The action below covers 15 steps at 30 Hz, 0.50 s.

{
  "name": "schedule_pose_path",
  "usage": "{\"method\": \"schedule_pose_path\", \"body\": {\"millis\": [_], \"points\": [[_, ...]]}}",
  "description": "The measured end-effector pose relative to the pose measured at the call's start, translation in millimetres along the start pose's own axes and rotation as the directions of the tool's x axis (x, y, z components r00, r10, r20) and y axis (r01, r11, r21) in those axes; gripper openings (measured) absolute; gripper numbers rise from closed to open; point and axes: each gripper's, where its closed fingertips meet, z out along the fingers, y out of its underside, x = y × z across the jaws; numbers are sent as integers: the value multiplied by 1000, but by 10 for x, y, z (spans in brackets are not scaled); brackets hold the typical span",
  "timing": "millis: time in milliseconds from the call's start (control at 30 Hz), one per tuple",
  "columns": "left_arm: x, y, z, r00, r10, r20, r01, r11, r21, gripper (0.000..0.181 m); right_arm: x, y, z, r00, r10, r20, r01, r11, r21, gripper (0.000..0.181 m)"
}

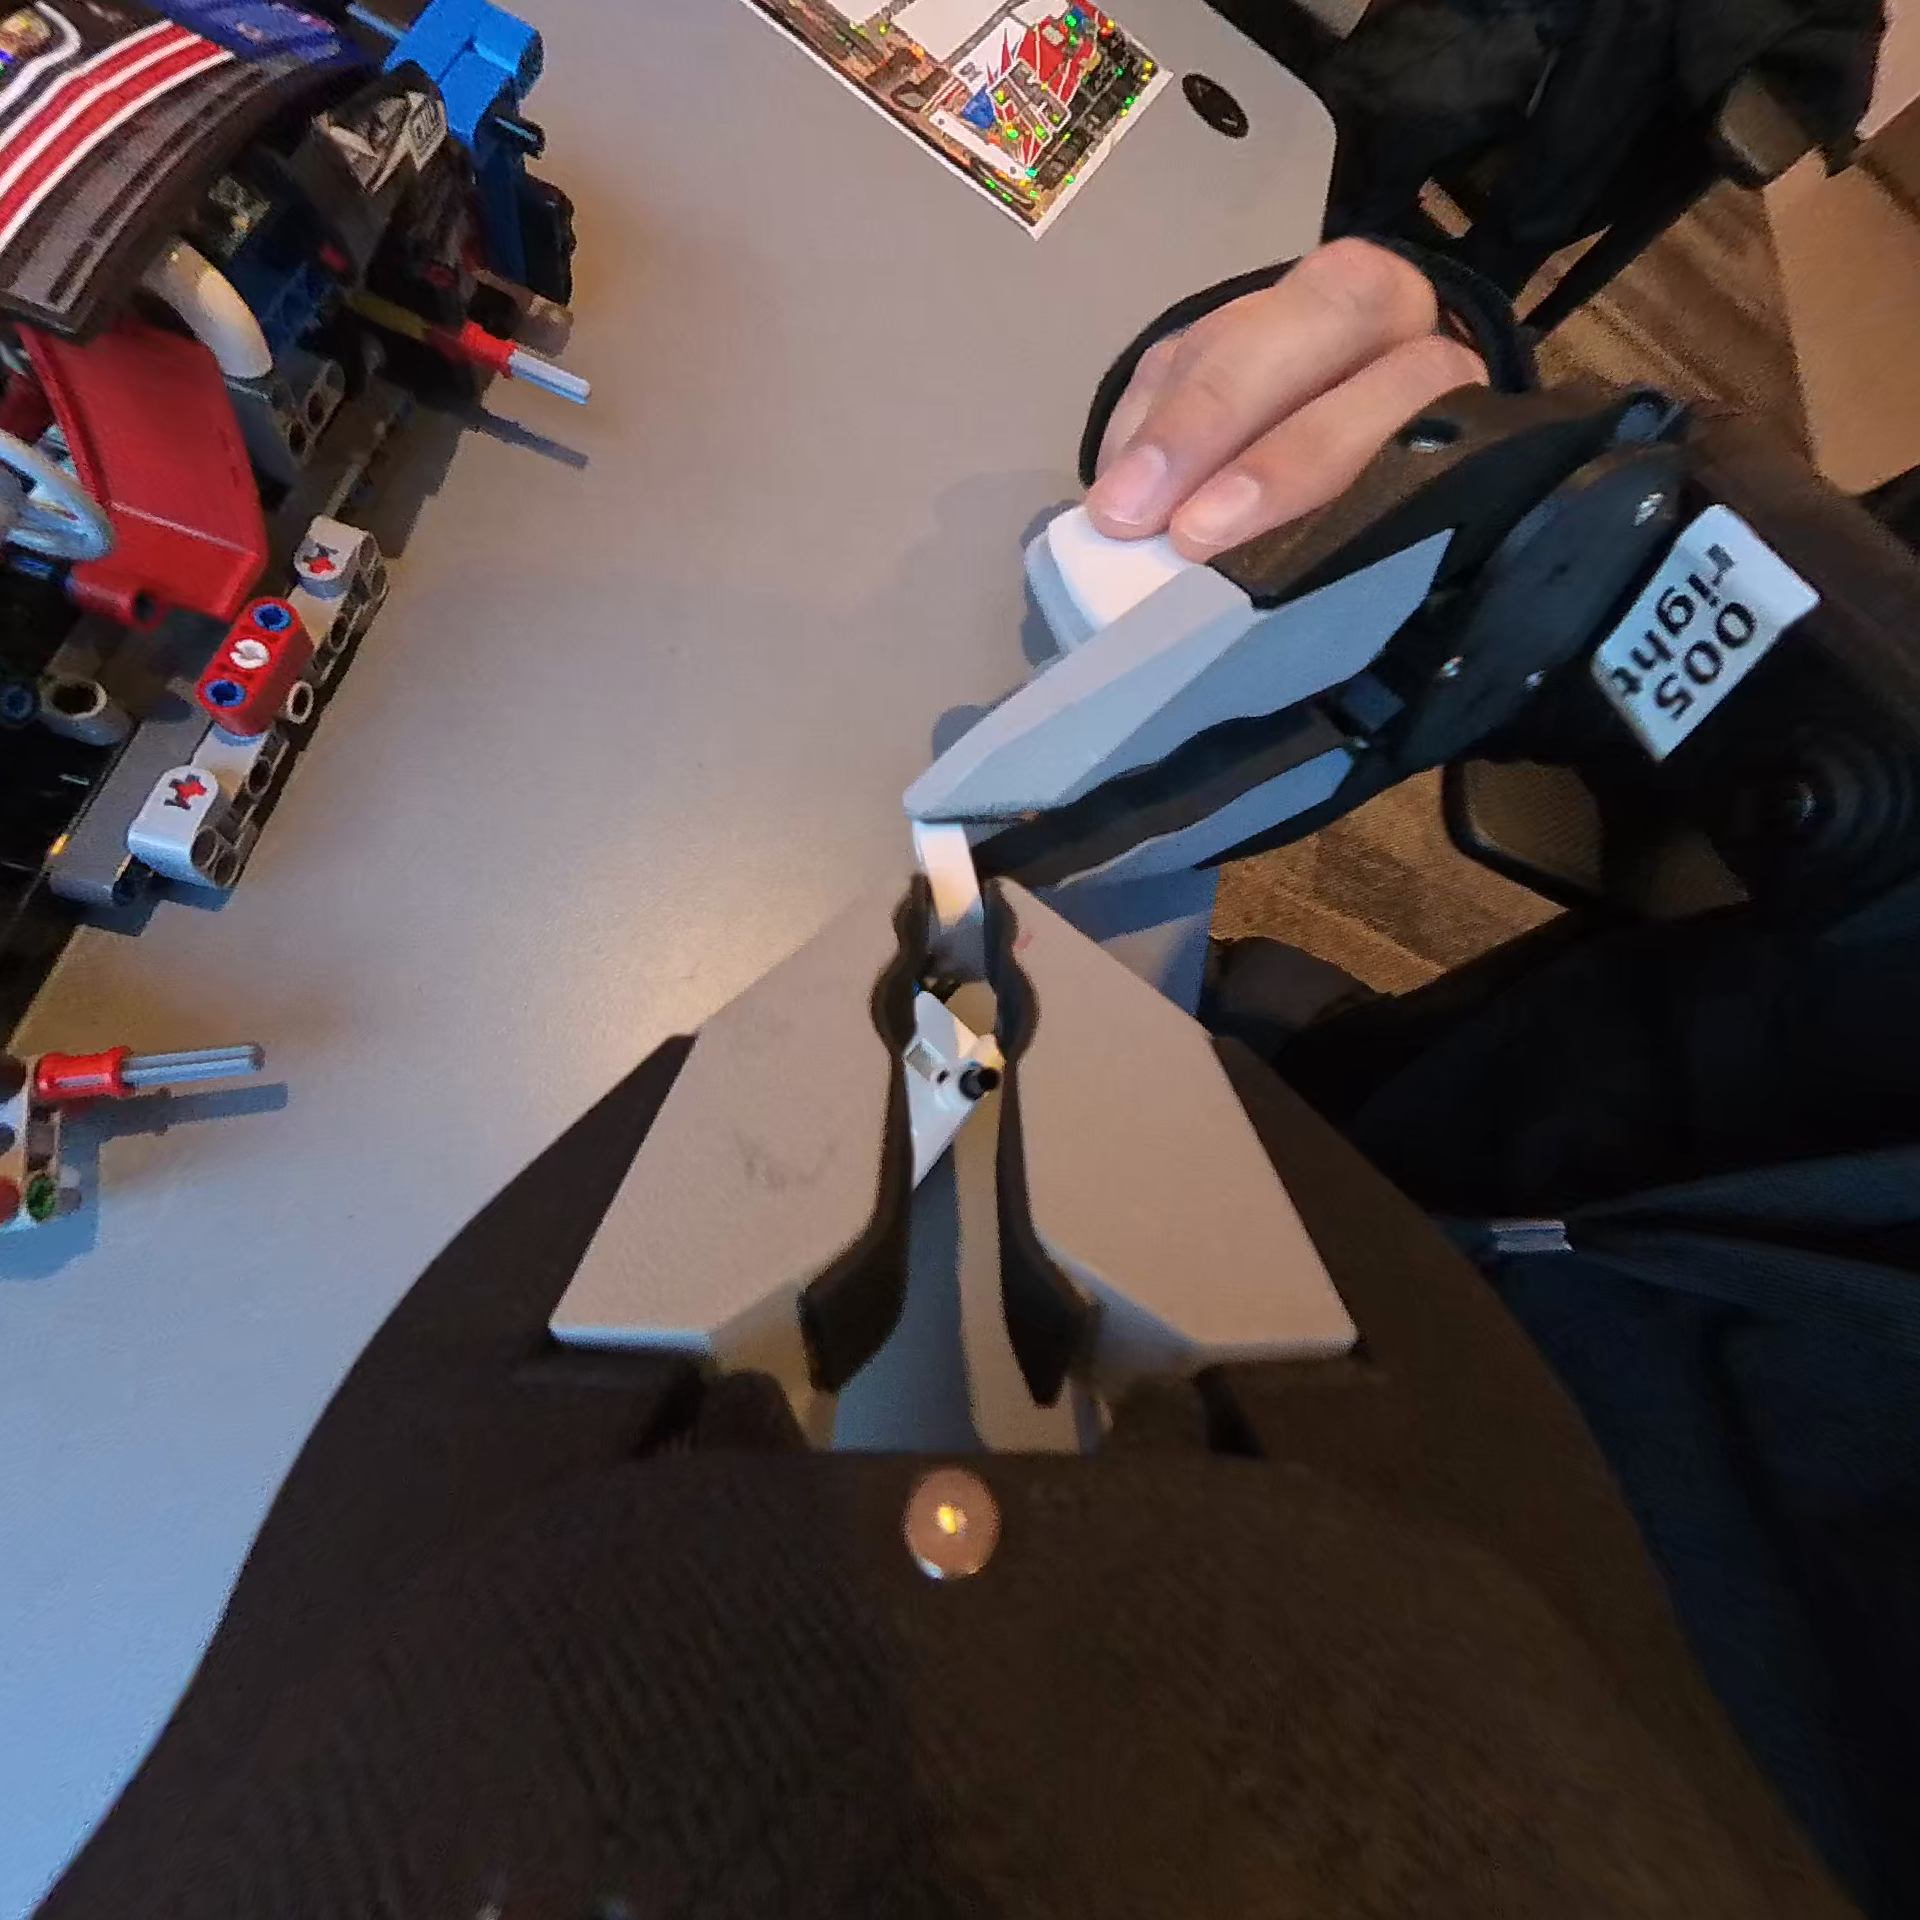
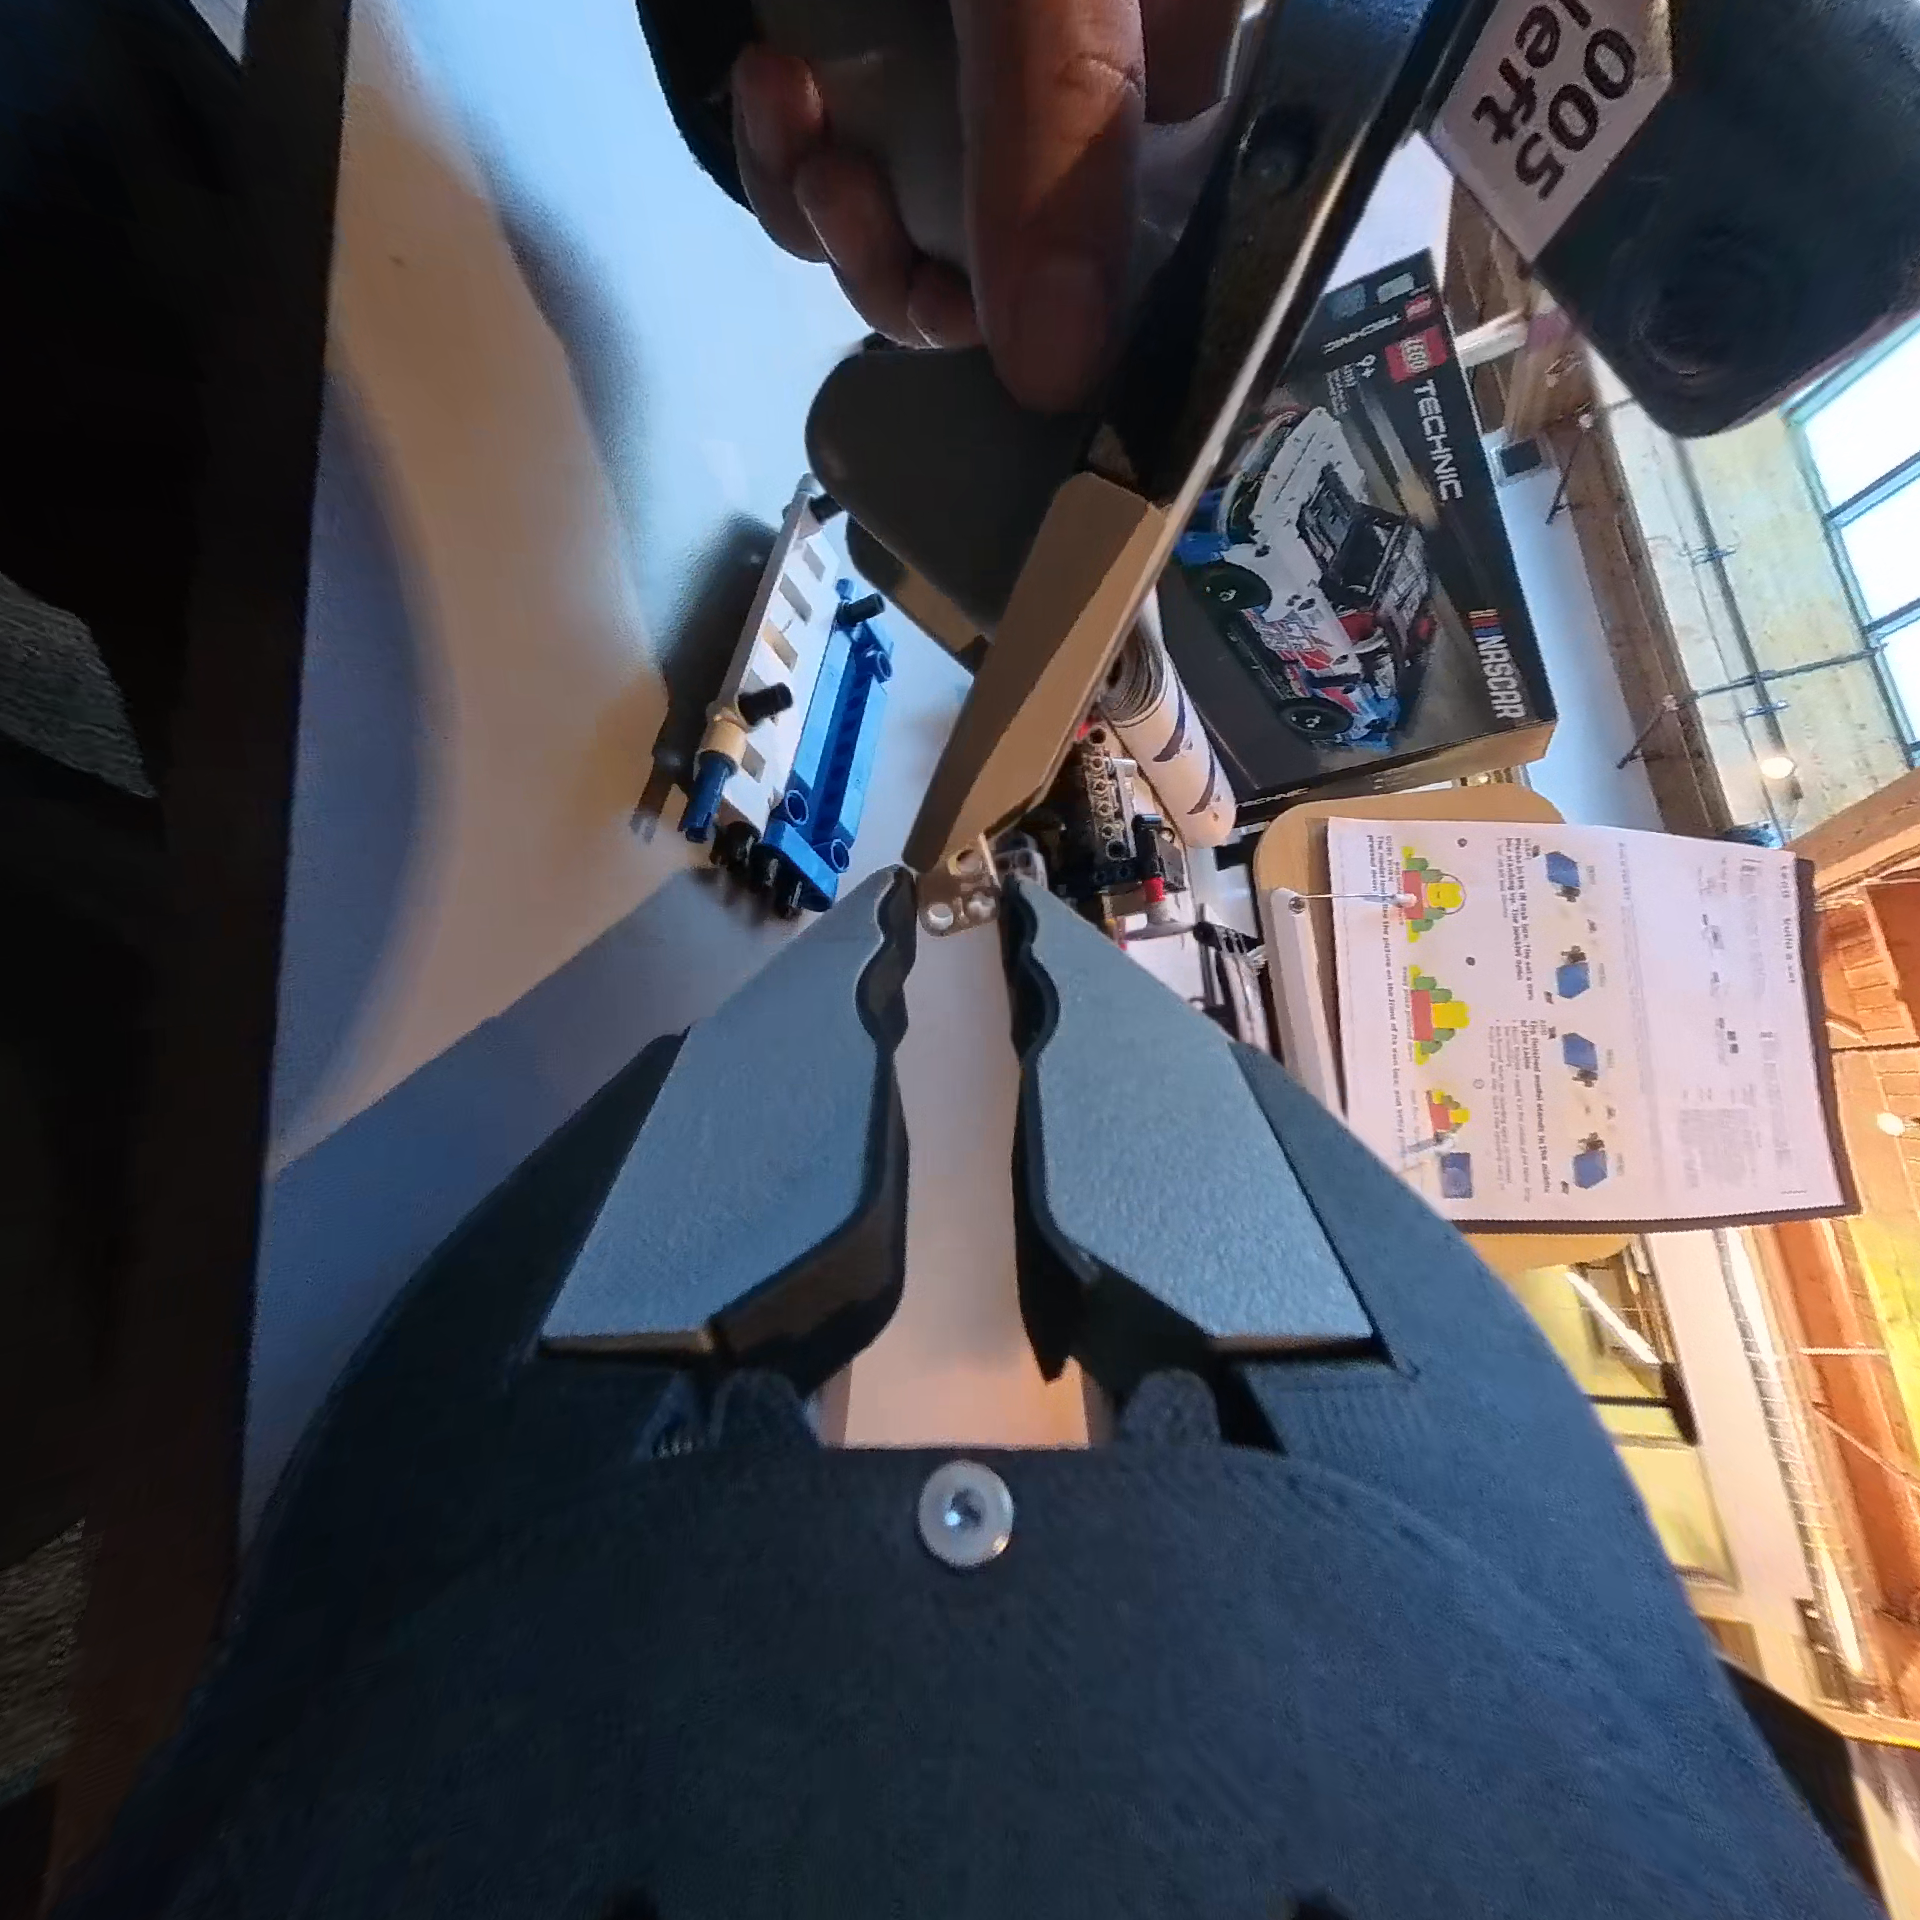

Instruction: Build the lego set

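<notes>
A small white Lego beam with pin holes and a black pin (image 1: 948, 1049) is held in the air off the table's corner, pinched between both grippers. My left gripper (image 1: 956, 914) is shut on its lower part. My right gripper (image 1: 928, 826) comes in from the right and grips its upper end. In the right wrist view the beam's holed end (image 2: 961, 906) sits between the fingertips of my right gripper (image 2: 956, 896), with the left gripper (image 2: 943, 854) reaching down onto it from above. A partly built car model (image 1: 156, 416) stands at the table's left.
A sticker sheet (image 1: 977, 94) lies at the far table edge. A small assembly with a red axle (image 1: 104, 1091) lies at the left. A blue and white subassembly (image 2: 790, 717), the set's box (image 2: 1371, 540) and an instruction sheet (image 2: 1579, 1018) are beyond the grippers. Only a small space, under 4 cm, lies between the two pairs of fingers.
</notes>
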Motion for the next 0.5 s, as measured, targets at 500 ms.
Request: {"method": "schedule_pose_path", "body": {"millis": [500], "points": [[-150, -198, -196, 979, -154, -132, 177, 967, 185, 5, 167, -12, 1, 985, 171, -24, -171, 985, 26, 18]]}}
